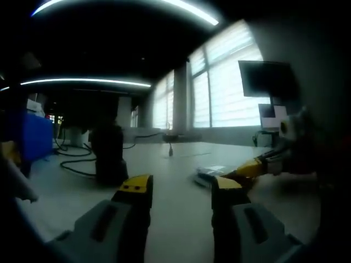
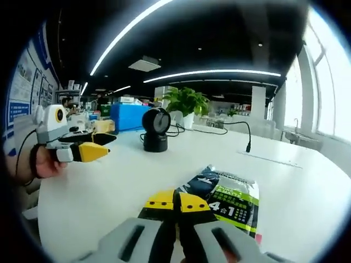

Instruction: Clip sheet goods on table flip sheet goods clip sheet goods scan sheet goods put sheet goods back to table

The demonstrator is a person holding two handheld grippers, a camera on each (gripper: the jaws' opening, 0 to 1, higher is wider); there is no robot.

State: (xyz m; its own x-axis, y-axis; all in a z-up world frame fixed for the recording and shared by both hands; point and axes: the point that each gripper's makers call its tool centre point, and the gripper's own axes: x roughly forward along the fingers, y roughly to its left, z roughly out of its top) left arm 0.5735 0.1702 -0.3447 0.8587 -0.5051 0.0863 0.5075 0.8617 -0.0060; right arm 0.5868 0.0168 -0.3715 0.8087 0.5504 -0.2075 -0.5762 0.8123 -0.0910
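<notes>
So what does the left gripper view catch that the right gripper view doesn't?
Left gripper view's own: tall bright windows and a dark monitor beside them. Right gripper view's own: a potted plant, wall posters, and a hand carrying the other tool. Shared: the white table, the black scanner, a cable, the open left tongs, and the packet, which the shut right tongs seem to pinch at its edge.
</notes>
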